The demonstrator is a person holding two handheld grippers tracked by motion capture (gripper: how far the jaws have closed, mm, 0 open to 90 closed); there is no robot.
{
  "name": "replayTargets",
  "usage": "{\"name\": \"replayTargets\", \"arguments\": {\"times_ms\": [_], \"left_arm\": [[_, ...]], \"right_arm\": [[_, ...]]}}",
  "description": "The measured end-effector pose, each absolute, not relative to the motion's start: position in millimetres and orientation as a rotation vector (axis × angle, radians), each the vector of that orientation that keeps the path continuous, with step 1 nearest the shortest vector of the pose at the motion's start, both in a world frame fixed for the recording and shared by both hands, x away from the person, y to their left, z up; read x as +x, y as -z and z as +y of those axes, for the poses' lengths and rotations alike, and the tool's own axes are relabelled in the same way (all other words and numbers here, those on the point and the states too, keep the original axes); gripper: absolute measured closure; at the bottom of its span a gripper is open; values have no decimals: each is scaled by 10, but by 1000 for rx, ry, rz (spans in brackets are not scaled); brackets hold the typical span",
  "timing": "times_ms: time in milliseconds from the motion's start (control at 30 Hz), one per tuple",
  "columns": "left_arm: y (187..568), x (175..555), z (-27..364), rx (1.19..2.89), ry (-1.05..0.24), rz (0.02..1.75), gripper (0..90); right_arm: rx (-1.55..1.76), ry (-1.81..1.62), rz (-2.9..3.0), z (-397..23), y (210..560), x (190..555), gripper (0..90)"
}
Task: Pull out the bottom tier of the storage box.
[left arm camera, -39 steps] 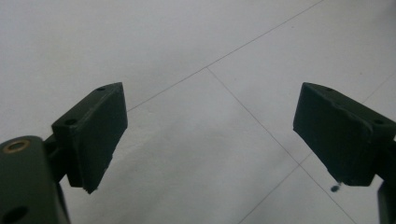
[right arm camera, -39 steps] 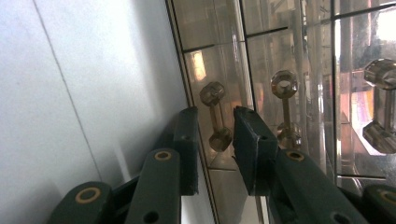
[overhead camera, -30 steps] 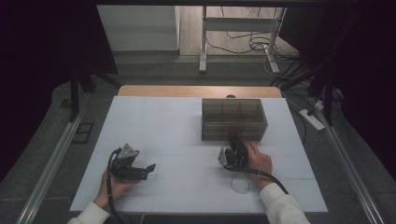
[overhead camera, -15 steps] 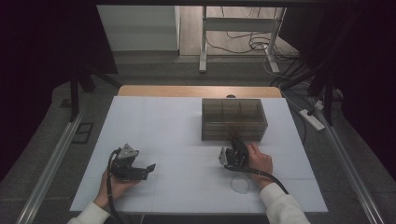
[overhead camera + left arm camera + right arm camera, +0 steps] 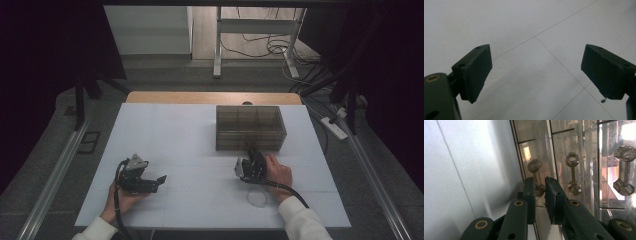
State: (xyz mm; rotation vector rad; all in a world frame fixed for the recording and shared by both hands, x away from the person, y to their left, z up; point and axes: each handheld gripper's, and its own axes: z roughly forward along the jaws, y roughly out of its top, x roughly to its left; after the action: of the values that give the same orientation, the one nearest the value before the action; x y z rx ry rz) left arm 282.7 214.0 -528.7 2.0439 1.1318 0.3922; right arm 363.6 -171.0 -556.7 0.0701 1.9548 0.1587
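- Right gripper (image 5: 251, 156) lies level at the clear box (image 5: 250, 127), fingers (image 5: 554, 195) nearly closed, just narrowing, gripping a small dumbbell (image 5: 537, 176).
- Left gripper (image 5: 157, 180) rests on the surface (image 5: 190, 145), fingers (image 5: 474, 70) spread, empty.

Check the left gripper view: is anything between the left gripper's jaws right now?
No. The left gripper has its jaws spread wide, with bare white table showing between them.

Dim surroundings, bright table, soft focus

Grey floor (image 5: 165, 75), white table legs (image 5: 218, 45) (cables (image 5: 270, 47) beside), dark curtains (image 5: 45, 60) both sides.
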Motion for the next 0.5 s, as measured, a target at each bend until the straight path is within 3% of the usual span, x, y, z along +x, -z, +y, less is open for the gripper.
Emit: {"name": "replayTargets", "arguments": {"times_ms": [500], "left_arm": [[5280,2824,2145,2044,-399,1130,109]], "right_arm": [[64,-160,1945,-1719,5581,3585,783]]}}
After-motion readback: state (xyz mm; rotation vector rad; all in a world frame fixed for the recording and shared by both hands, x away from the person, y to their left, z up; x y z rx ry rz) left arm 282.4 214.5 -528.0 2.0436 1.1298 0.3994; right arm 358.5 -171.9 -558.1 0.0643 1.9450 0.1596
